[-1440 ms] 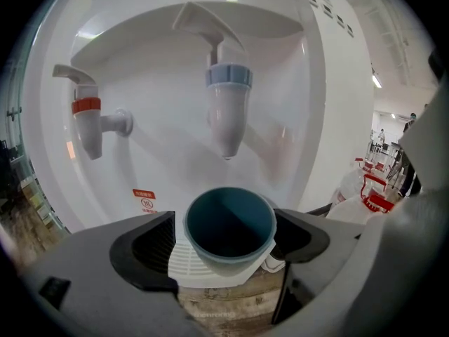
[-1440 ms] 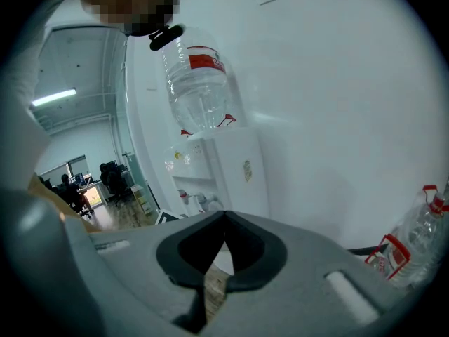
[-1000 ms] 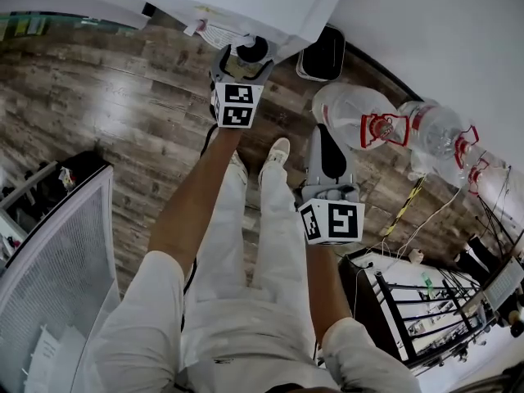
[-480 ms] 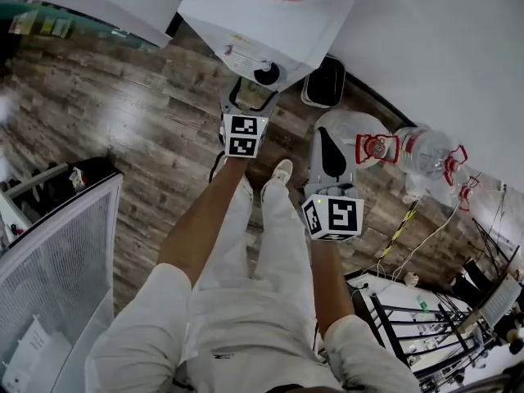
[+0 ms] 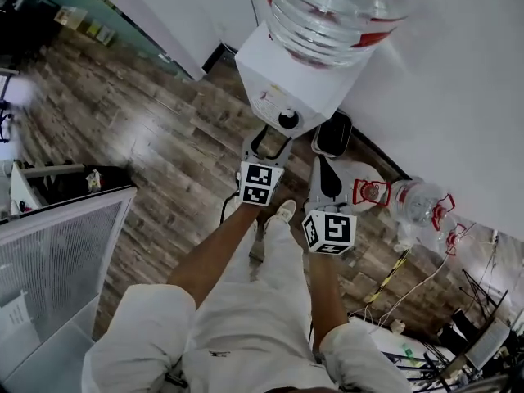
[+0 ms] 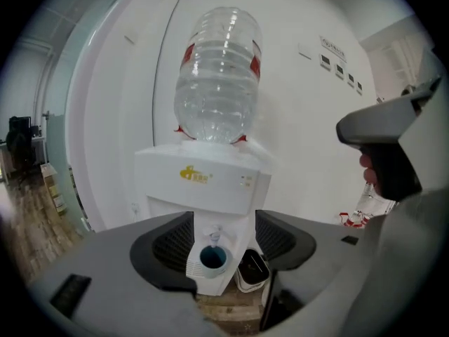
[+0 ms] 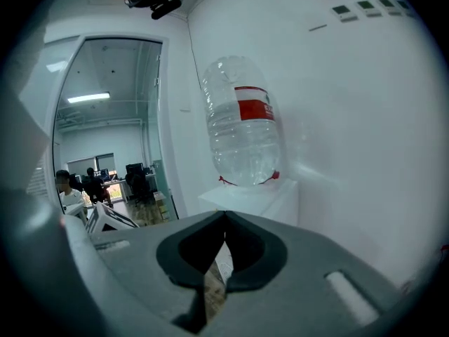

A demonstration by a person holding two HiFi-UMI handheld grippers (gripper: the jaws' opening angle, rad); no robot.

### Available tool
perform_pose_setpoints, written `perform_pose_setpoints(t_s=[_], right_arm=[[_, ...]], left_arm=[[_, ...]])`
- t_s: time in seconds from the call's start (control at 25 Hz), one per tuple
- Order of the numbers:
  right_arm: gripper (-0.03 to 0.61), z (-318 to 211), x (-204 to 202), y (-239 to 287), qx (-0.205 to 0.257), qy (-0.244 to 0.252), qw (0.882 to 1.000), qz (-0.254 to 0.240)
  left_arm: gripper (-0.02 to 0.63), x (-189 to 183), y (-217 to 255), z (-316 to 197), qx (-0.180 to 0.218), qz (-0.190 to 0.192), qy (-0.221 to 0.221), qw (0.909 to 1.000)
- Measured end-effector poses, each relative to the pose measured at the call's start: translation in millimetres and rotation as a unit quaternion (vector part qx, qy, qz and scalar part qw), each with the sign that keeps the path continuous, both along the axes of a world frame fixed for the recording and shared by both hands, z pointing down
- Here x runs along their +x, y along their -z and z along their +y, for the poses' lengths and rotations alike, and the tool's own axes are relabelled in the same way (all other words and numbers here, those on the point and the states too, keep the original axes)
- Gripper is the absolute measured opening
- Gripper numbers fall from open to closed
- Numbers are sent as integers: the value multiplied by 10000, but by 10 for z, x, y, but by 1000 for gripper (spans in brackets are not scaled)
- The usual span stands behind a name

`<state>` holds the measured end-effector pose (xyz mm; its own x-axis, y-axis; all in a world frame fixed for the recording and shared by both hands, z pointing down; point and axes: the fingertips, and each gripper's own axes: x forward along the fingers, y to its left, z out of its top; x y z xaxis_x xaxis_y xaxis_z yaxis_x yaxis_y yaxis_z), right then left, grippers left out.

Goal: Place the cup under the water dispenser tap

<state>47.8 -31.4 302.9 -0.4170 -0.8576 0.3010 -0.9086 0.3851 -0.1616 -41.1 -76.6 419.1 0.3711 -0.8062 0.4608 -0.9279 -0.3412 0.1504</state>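
Left gripper [image 5: 269,136]: held before the front of the water dispenser [image 5: 282,80], jaws partly apart and only just closing in. Nothing is clamped. The cup [image 6: 212,258] is seen in the gap between the jaws, untouched by the pads.

Right gripper [image 7: 224,217]: held just right of the dispenser's front, jaws closed tip to tip, nothing between them.

Cup: one, pale outside, blue inside. It is stood in the dispenser's front recess, directly below the tap [image 6: 216,232].

Water dispenser: one, white, set against the white wall [image 5: 442,97].

Large clear bottle [image 6: 217,76]: one, mounted neck down on the dispenser's top and banded with a red label. No print on it can be read.

Yellow logo [image 6: 195,175]: one, carried on the dispenser's front panel, too small to be read.

Printed sticker [image 5: 270,102]: one, fixed to the dispenser above the cup, likewise illegible.

Bin [image 5: 334,133]: one, white with a dark inside, stood on the wooden floor [image 5: 164,129] just right of the dispenser's foot. It is set off to the side of the line from the left gripper to the cup.

Spare bottles [image 5: 413,199]: two counted plainly, laid on the floor further right of the dispenser, beyond the bin, each fitted with a red handle.

Wall panels [image 6: 340,67]: four small ones, ranged in a row on the wall right of the dispenser's bottle. The writing above them cannot be read.

Marker cubes [image 5: 259,184]: two, one borne on each gripper.
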Motion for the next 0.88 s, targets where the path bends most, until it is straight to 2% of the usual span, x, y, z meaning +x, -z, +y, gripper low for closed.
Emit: perform_pose_setpoints(t_s=[0.28, 0.44, 0.76, 0.88], right_arm=[[-3, -10, -287, 592, 152, 312, 9994, -87], [-3, -55, -432, 894, 232, 582, 9979, -160], [-3, 71, -791, 1461, 448, 1009, 9934, -322], [-3, 181, -883, 1665, 491, 1132, 9916, -397]], left_arm=[[165, -212, 844, 158, 313, 52, 212, 9993], [95, -365, 1309, 146, 575, 128, 487, 9971], [-2, -726, 2221, 387, 1116, -62, 813, 9904], [-2, -751, 2489, 566, 1220, -99, 777, 9894]])
